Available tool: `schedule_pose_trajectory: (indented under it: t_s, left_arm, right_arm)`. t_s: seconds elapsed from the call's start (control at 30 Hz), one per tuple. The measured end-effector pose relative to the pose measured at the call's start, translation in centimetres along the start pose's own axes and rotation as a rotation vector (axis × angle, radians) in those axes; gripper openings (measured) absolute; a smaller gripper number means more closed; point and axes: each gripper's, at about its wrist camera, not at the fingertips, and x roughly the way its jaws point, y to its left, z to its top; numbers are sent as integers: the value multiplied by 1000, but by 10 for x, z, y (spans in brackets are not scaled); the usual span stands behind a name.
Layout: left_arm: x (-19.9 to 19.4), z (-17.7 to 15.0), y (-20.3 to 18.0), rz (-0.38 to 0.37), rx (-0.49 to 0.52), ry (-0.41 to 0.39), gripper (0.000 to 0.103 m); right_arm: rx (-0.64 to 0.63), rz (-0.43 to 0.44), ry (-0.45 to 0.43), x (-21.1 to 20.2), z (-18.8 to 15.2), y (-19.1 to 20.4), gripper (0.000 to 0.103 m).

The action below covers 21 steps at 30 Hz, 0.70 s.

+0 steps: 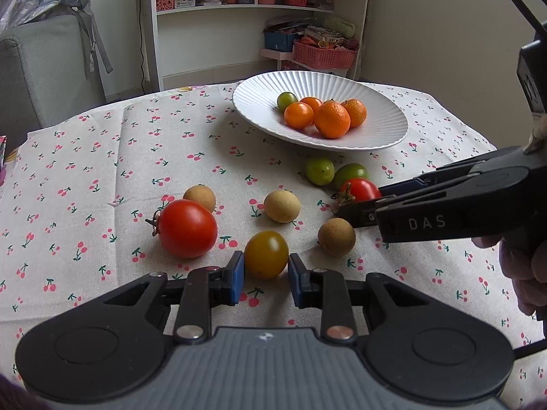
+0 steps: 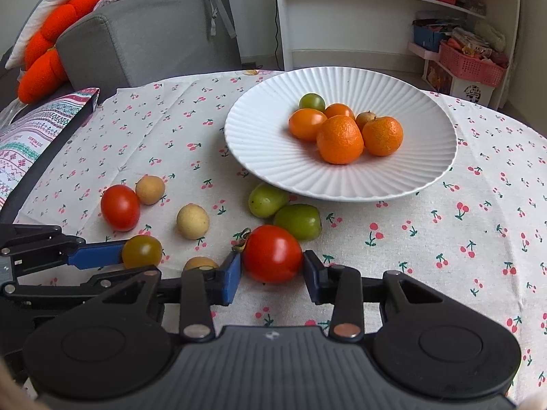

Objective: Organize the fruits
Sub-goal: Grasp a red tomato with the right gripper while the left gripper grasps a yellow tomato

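My left gripper is shut on a yellow-brown tomato that rests on the cherry-print tablecloth. To its right, my right gripper is shut on a red tomato with a green stalk, also down on the cloth. In the left wrist view the right gripper comes in from the right around that red tomato. A white ribbed plate behind holds oranges, orange tomatoes and a green one. Loose on the cloth lie another red tomato, two green fruits and several beige round fruits.
A grey sofa with orange cushions stands behind the table at the left. A white shelf with pink baskets stands at the back. A patterned box lies at the table's left edge. A hand holds the right gripper.
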Motion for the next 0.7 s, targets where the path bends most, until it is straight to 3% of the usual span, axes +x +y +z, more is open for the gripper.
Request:
schedule_pose_trajectory:
  t_s: [0.43,0.7]
  left_arm:
    - [0,4,-5,-30,-11,-8,7]
    - [-9,19,-11,-43,-23,-64,7]
  right_arm:
    - [19,55,-23,-21,-1,-18,35]
    - [56,87,-71,-37,4,-35,35]
